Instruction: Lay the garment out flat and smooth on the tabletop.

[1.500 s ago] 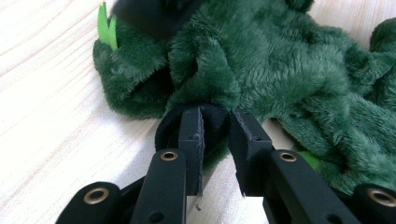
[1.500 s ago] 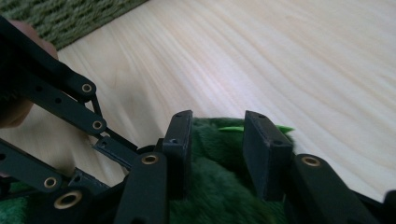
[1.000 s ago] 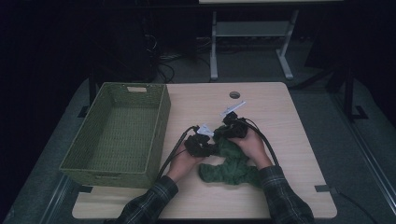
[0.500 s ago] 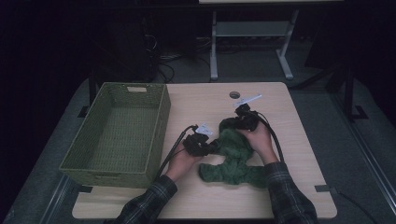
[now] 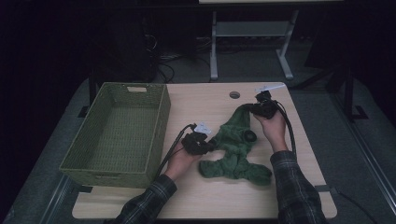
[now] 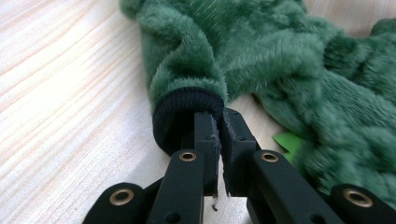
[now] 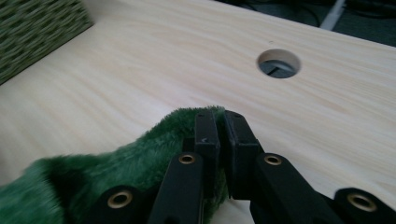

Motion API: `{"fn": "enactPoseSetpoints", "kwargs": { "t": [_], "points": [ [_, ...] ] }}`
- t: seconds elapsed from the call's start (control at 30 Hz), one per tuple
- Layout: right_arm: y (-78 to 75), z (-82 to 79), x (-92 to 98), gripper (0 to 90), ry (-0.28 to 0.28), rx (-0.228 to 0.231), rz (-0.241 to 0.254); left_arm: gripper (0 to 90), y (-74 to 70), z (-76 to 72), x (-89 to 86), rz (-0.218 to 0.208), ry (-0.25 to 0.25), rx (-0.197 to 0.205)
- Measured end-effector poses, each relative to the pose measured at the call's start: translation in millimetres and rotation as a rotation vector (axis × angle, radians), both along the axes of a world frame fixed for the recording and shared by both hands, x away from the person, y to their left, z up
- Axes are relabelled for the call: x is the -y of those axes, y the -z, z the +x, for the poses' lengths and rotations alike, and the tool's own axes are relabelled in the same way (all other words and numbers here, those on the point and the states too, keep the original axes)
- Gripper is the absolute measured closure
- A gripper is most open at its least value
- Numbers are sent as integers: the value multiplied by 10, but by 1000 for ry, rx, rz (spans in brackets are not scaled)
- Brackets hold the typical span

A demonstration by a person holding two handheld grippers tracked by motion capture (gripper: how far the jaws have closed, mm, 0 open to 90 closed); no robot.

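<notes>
A green fuzzy garment (image 5: 232,151) lies on the wooden table (image 5: 205,100), stretched from the middle toward the far right. My left gripper (image 5: 211,145) is shut on its dark ribbed cuff (image 6: 187,100), with the jaws (image 6: 220,126) pinching the cuff's rim low over the table. My right gripper (image 5: 255,108) holds the garment's far end lifted near the table's far right. In the right gripper view its jaws (image 7: 220,128) have just been closing and clamp a fold of green fleece (image 7: 140,163).
A green woven basket (image 5: 162,122) stands empty at the left of the table, and its corner (image 7: 37,32) appears in the right gripper view. A round cable hole (image 5: 234,94) sits near the far edge. A bright green tag (image 6: 287,140) peeks from under the garment.
My right gripper has moved away from the left one, toward the far right and slightly up, drawing the garment out long. The left gripper stayed in place on the cuff.
</notes>
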State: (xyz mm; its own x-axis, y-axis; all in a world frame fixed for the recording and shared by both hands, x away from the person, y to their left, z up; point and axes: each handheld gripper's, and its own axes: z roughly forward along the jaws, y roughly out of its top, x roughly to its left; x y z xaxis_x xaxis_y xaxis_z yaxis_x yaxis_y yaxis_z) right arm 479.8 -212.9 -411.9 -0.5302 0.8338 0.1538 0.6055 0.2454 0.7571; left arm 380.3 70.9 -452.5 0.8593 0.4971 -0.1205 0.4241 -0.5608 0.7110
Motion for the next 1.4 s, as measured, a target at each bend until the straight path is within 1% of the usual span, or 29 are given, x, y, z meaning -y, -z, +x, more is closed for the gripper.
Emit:
{"fn": "enactPoseSetpoints", "kwargs": {
  "t": [0.03, 0.07, 0.1, 0.13, 0.17, 0.2, 0.27, 0.3, 0.33, 0.4, 0.47, 0.53, 0.57, 0.6, 0.63, 0.7, 0.9, 0.97, 1.0, 1.07, 1.1, 1.13, 1.17, 1.2, 1.23, 1.3, 1.33, 1.37, 1.4],
  "points": [
    [18, 15, 9, 838, 7, -1, 0, 824, -11, 9, -14, 16, 7, 10],
    [41, 25, 1, 810, 23, -13, -5, 776, -16, 9, -17, 13, -1, 16],
    [67, 35, 5, 768, 23, -14, -20, 740, -26, 11, -24, 10, -2, 19],
    [83, 31, 6, 731, 28, -22, -10, 709, -33, 6, -24, -3, -11, 21],
    [82, 24, 16, 682, 28, -24, -3, 659, -61, 8, -42, 3, -20, 37],
    [72, 15, 37, 653, 30, -22, 10, 622, -82, 2, -52, -10, -32, 38],
    [32, -13, 63, 604, 29, -12, 17, 581, -132, -11, -79, -31, -43, 42],
    [4, -32, 77, 598, 26, -4, 12, 556, -158, -18, -93, -37, -42, 44],
    [-25, -59, 87, 600, 21, -6, 16, 549, -178, -34, -97, -51, -45, 41],
    [-71, -122, 114, 603, 9, 9, 10, 516, -218, -65, -116, -47, -37, 47],
    [-99, -201, 159, 620, -7, 9, 16, 498, -237, -110, -130, -48, -26, 42],
    [-108, -289, 200, 622, -20, -3, 18, 476, -239, -165, -145, -48, -18, 35],
    [-106, -339, 222, 626, -32, -4, 16, 467, -237, -190, -160, -40, -9, 34],
    [-105, -397, 236, 626, -39, -7, 18, 464, -229, -219, -173, -43, -9, 31],
    [-102, -453, 255, 626, -49, -13, 17, 461, -220, -241, -189, -46, -5, 23],
    [-85, -575, 292, 625, -67, -22, 33, 452, -196, -287, -221, -55, 4, 1],
    [30, -971, 379, 620, -107, -31, 33, 429, -112, -439, -285, -50, 21, -30],
    [61, -1094, 405, 615, -118, -32, 37, 416, -109, -477, -303, -54, 27, -24],
    [75, -1154, 416, 614, -120, -25, 37, 414, -116, -499, -314, -59, 30, -18],
    [100, -1265, 430, 612, -125, -20, 40, 406, -130, -550, -338, -75, 21, -10],
    [112, -1316, 434, 612, -129, -6, 33, 395, -134, -575, -351, -76, 17, -7],
    [121, -1363, 438, 611, -130, -4, 29, 389, -129, -601, -367, -74, 16, -2],
    [127, -1408, 442, 612, -127, -6, 35, 384, -125, -627, -384, -69, 18, 0],
    [127, -1408, 442, 612, -127, -6, 35, 377, -125, -627, -384, -69, 18, 0],
    [141, -1494, 446, 611, -134, -2, 36, 377, -106, -694, -414, -54, 10, 7],
    [136, -1573, 426, 612, -137, 3, 42, 383, -86, -727, -439, -44, 11, 4],
    [134, -1617, 411, 613, -143, 12, 48, 383, -76, -751, -453, -47, 5, -1],
    [129, -1662, 382, 613, -156, 8, 60, 380, -65, -773, -466, -46, 4, -4],
    [125, -1701, 342, 613, -172, 14, 56, 377, -56, -799, -479, -37, 8, -6]
  ]
}}
